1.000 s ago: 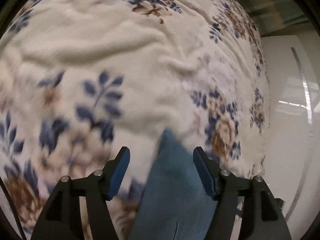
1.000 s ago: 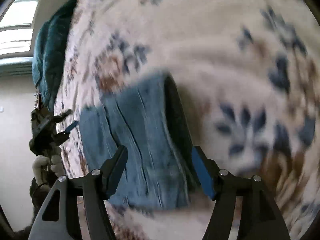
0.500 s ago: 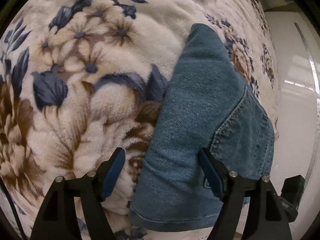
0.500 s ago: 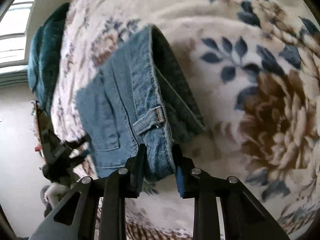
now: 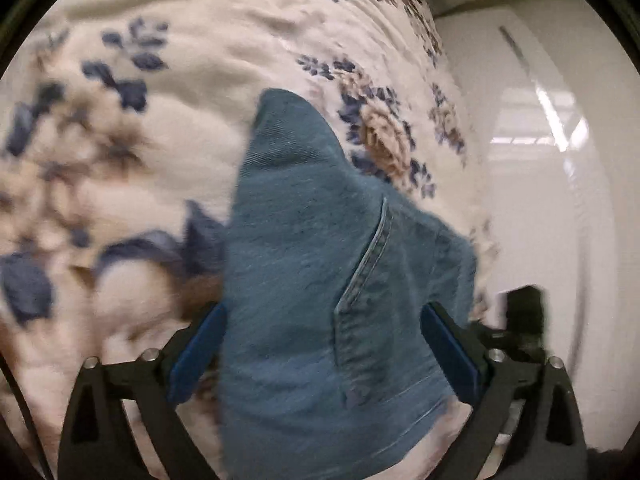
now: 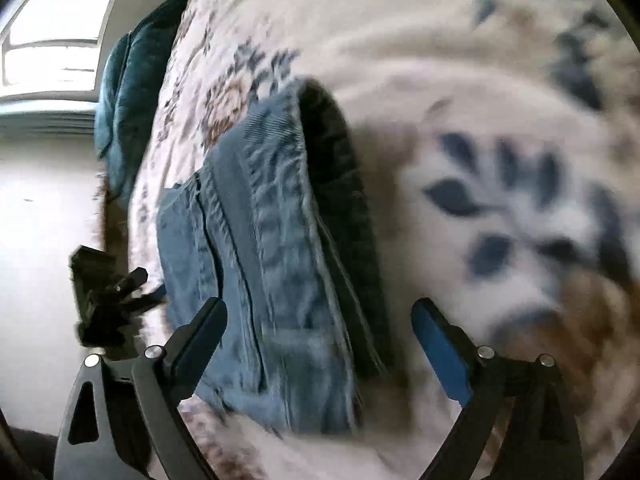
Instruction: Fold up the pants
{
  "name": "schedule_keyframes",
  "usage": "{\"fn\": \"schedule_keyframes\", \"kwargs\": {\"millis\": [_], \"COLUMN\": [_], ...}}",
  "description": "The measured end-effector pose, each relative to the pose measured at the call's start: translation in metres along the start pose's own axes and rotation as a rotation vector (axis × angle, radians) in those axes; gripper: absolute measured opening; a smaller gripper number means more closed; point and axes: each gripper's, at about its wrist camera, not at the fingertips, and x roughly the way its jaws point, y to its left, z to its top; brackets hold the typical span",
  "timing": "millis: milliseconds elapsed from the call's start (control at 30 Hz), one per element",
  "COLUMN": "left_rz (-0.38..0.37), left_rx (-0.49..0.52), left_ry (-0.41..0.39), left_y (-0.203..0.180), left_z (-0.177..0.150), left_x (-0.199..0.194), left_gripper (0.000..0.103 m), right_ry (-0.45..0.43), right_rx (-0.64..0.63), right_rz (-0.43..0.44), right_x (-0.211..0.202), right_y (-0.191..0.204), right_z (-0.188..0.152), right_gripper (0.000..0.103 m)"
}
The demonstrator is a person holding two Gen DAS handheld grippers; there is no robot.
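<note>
Folded denim pants (image 5: 320, 280) lie on a bed covered by a cream blanket (image 5: 168, 168) with blue and brown flower print. Both views are motion-blurred.

Left tool (image 5: 324, 344): jaws spread wide, having just been opening. The folded pants lie between and beyond the two blue pads (image 5: 448, 356), filling nearly the whole gap; the left pad's tip sits right at the denim's edge, and the right pad stands at the far edge of the bundle. Whether either pad still touches cloth cannot be told through the blur; no pinch on the fabric is visible. A stitched seam runs diagonally across the denim ahead of the tool. The narrow end of the bundle points away from the tool, up the bed. To the right of the tool, past the blanket's edge, is a glossy white surface (image 5: 560, 200).

Right tool (image 6: 320, 332): jaws also wide, having just been opening. The pants (image 6: 272, 240) lie between the fingers, closer to the left finger; a clear gap of blanket (image 6: 480, 120) separates the denim's dark folded edge from the right blue pad (image 6: 440, 344). Nothing is gripped.

Left of the right tool, at the bed's edge, the other tool (image 6: 120, 292) is seen beside the pants. Farther ahead on the left, a dark teal cloth (image 6: 132, 80) lies at the bed's side, with a bright window (image 6: 56, 40) beyond.
</note>
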Motion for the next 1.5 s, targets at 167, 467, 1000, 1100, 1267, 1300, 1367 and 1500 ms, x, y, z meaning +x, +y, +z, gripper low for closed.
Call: {"fn": "schedule_keyframes", "kwargs": {"millis": [167,467,1000,1100,1267,1300,1367,1500], "left_rz": [-0.059,-0.017,-0.022,-0.034,-0.069,-0.072,-0.082,-0.083], "left_rx": [-0.086,-0.076,0.038,0.057,0.099,0.114,0.133,0.173], "left_ry": [-0.014,0.090,0.065,0.047,-0.002,-0.016,-0.037,-0.088], "left_y": [0.006,0.016,-0.050,-0.064,-0.090,-0.098,-0.108,-0.126], "left_z": [0.010,0.016,0.027,0.037,0.071,0.084,0.106,0.168], "left_x": [0.006,0.036,0.014,0.006,-0.009,-0.011,-0.013,-0.009], "left_gripper": [0.103,0.103,0.103,0.103,0.103,0.103,0.103,0.103], "right_ry": [0.148,0.202,0.074,0.051,-0.020,-0.039,-0.076,-0.128], "right_rx": [-0.051,-0.093,-0.161,-0.169,-0.189,-0.196,-0.207,-0.246], "right_rz": [0.085,0.060,0.053,0.072,0.102,0.113,0.119,0.121], "right_x": [0.037,0.054,0.026,0.010,-0.024,-0.032,-0.045,-0.062], "right_y": [0.013,0.030,0.067,0.077,0.095,0.103,0.115,0.145], "right_z": [0.021,0.027,0.016,0.028,0.054,0.066,0.087,0.146], "right_gripper": [0.103,0.103,0.046,0.044,0.043,0.043,0.043,0.043]}}
